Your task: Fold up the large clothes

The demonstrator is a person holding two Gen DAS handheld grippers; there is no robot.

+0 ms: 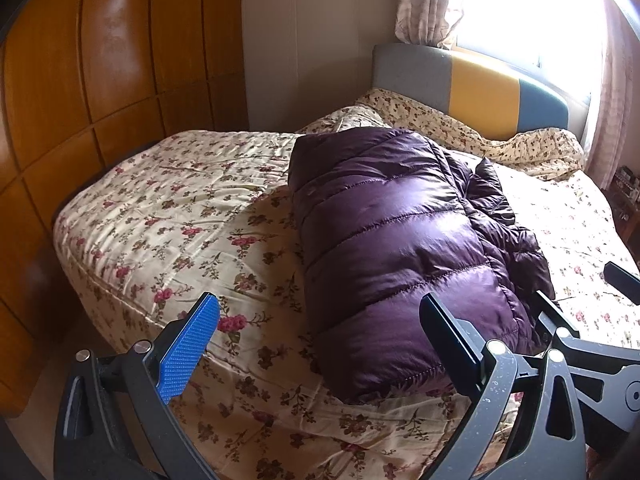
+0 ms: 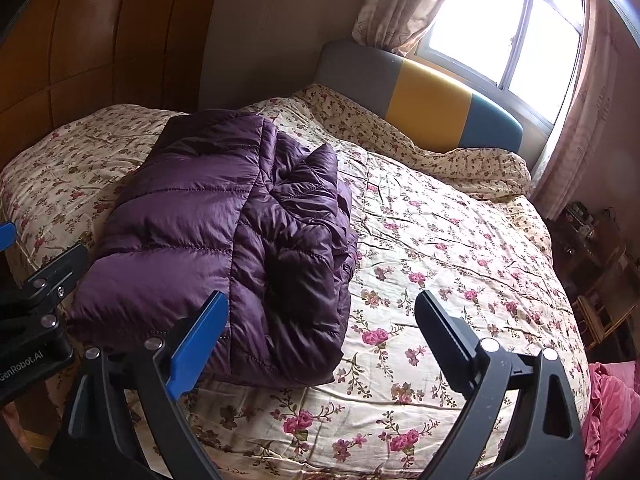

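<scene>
A purple quilted puffer jacket [image 1: 392,240] lies folded into a thick bundle on the floral bedspread [image 1: 160,220]. It also shows in the right wrist view [image 2: 208,232], with looser crumpled layers on its right side. My left gripper [image 1: 320,320] is open and empty, held above the near end of the jacket. My right gripper [image 2: 320,320] is open and empty, held above the jacket's near right corner and the bedspread [image 2: 460,260]. Each gripper shows at the edge of the other's view.
A wooden wardrobe [image 1: 80,80] stands left of the bed. A grey, yellow and blue headboard [image 1: 480,88] sits under a bright curtained window [image 2: 500,28]. Cluttered shelves [image 2: 600,260] stand at the right. Pink cloth [image 2: 612,400] lies at the bed's near right corner.
</scene>
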